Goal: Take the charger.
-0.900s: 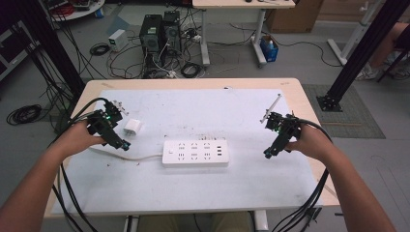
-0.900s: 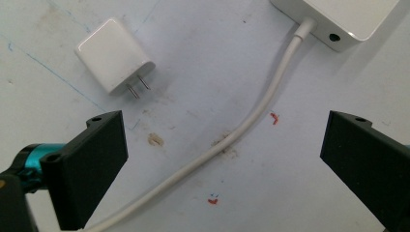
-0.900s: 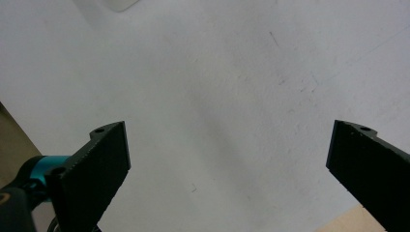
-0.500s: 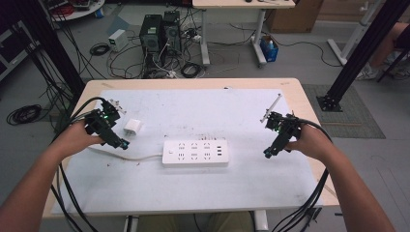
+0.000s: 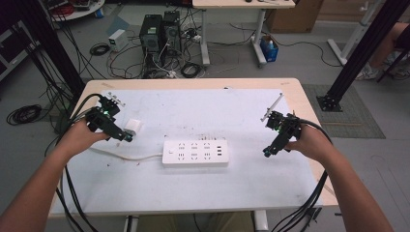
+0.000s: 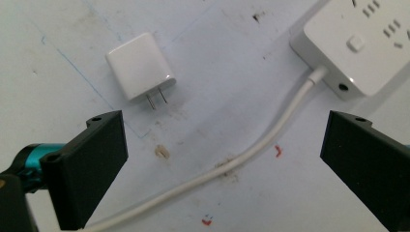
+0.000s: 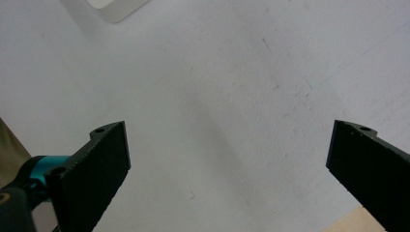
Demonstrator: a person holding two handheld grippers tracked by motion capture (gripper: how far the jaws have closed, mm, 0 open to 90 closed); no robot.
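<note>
The left gripper [image 5: 126, 137] is being held wide open and empty just beside the charger [image 6: 140, 65], which is lying flat on the table [image 5: 241, 193], prongs toward the gripper. The strip [image 5: 195, 152] is lying mid-table, its cord [image 6: 232, 166] passing between the jaws. The right gripper [image 5: 267, 152] is being held wide open, empty, over bare table.
</note>
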